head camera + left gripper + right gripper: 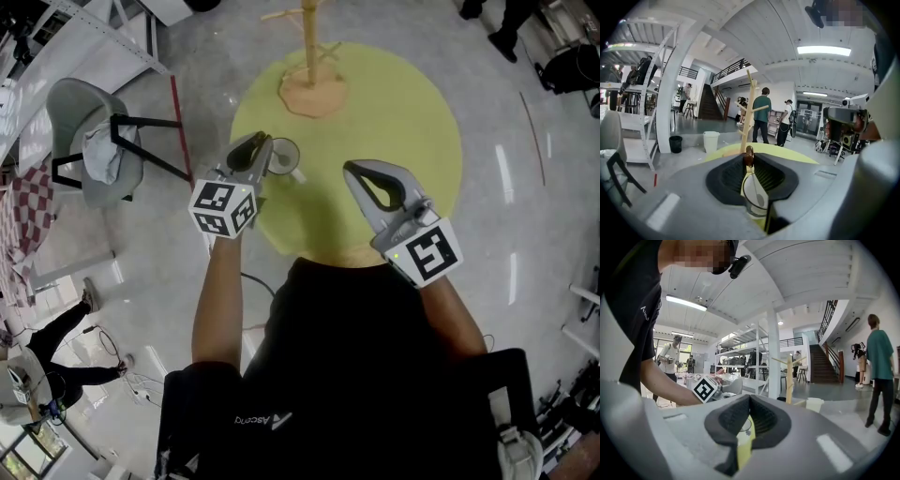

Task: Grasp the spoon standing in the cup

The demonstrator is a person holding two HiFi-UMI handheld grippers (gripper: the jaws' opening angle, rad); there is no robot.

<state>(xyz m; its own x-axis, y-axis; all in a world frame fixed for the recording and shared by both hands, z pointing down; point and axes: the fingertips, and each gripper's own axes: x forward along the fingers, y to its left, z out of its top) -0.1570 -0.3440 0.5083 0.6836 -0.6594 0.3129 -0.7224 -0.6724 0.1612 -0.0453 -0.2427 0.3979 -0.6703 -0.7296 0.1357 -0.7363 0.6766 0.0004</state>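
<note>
A clear glass cup (284, 155) stands near the left edge of the round yellow table (394, 112). In the left gripper view I look down into the cup (757, 199); a thin metal spoon with a brown handle end (749, 157) stands in it. My left gripper (265, 142) hangs over the cup, and its jaw tips (749, 153) meet on the spoon's brown handle end. To the right, my right gripper (349, 169) hovers above the table, shut with nothing between its jaws (749, 398).
A wooden mug tree (309, 56) stands at the table's far side. A grey chair (94, 141) with a cloth on it sits on the floor to the left. People stand far off in the hall (761, 115).
</note>
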